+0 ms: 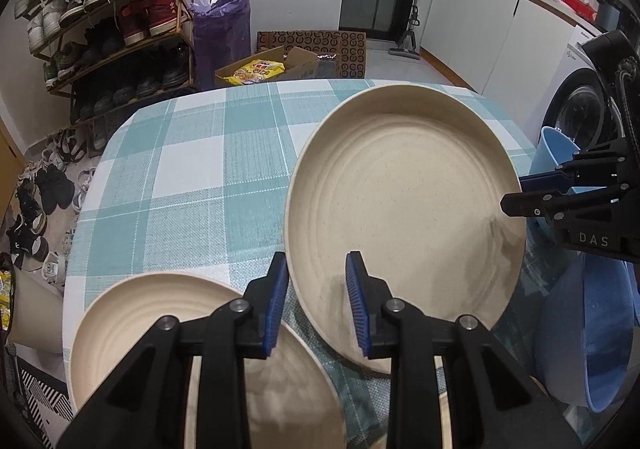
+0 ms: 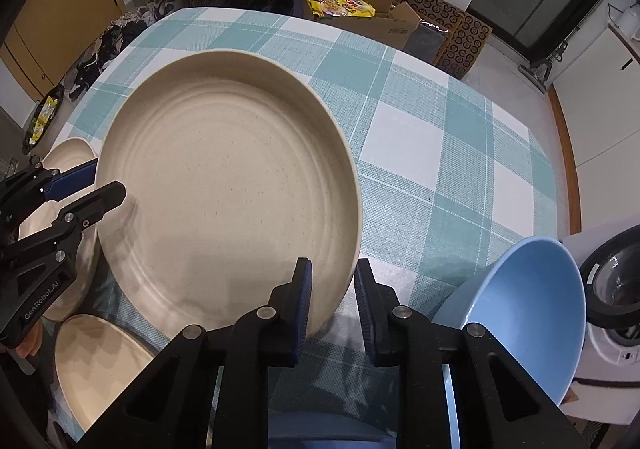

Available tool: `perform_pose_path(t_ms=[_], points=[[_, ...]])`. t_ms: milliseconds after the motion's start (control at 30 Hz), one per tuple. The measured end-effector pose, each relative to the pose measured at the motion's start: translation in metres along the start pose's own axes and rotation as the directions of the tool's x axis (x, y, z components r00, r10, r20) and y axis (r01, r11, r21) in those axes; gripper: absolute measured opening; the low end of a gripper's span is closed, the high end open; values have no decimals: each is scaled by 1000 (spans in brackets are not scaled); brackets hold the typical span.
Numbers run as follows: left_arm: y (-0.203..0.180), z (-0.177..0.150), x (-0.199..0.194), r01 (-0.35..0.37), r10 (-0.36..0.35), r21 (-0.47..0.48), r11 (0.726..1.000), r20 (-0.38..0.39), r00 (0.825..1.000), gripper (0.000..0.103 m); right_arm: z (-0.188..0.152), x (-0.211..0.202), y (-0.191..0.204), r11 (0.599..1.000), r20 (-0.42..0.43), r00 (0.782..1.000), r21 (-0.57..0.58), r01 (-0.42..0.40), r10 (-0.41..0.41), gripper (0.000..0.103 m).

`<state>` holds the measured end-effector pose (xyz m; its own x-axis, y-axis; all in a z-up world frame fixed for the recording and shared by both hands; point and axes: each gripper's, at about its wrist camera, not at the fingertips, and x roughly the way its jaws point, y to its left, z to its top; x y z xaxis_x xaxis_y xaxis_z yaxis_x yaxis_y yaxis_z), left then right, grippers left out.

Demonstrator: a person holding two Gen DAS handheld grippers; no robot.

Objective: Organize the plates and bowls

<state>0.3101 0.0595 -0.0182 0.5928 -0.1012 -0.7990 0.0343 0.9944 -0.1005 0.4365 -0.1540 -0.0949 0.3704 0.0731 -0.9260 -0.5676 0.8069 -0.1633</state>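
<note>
While both tools clamp it, the big beige plate [image 1: 404,201] hangs between them over the table [image 1: 192,169]. The left hand-held gripper [image 1: 318,289] is clenched on the rim nearest itself, one blue pad inside the plate and one outside. The right hand-held gripper [image 2: 334,297] is clenched the same way on the opposite rim. The plate's far edge looks tipped up, and whether its near edge clears the cloth I can't tell.

Open room: ahead of both grippers the checked cloth is bare to the far table edge, esp. ahead-left of the left one. Close in it's tight. A second beige plate [image 1: 132,321] lies under and left of the left gripper, its rim just beside the held plate (w/ more beige ones by it in the right wrist view). A blue bowl [image 2: 524,313], empty and tipped on its side, sits just right of the right gripper, near the table edge.

Beyond the table, an open cardboard box [image 1: 298,61] on the floor holds a yellow packet [image 1: 256,71].
</note>
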Motion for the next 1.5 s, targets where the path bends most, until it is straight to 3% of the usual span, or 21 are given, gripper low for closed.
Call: perform_pose_path(t_ms=[767,1500], points=[[0,-5,-47,-21,23,-24,999,98,995,27,-14,-49,7,999,118,993,8,-33,31,22],[-1,-39,-120,-66,74,-41,997,205,976,27,-54,-112,40,998,224,973,-36,-43,50,22]])
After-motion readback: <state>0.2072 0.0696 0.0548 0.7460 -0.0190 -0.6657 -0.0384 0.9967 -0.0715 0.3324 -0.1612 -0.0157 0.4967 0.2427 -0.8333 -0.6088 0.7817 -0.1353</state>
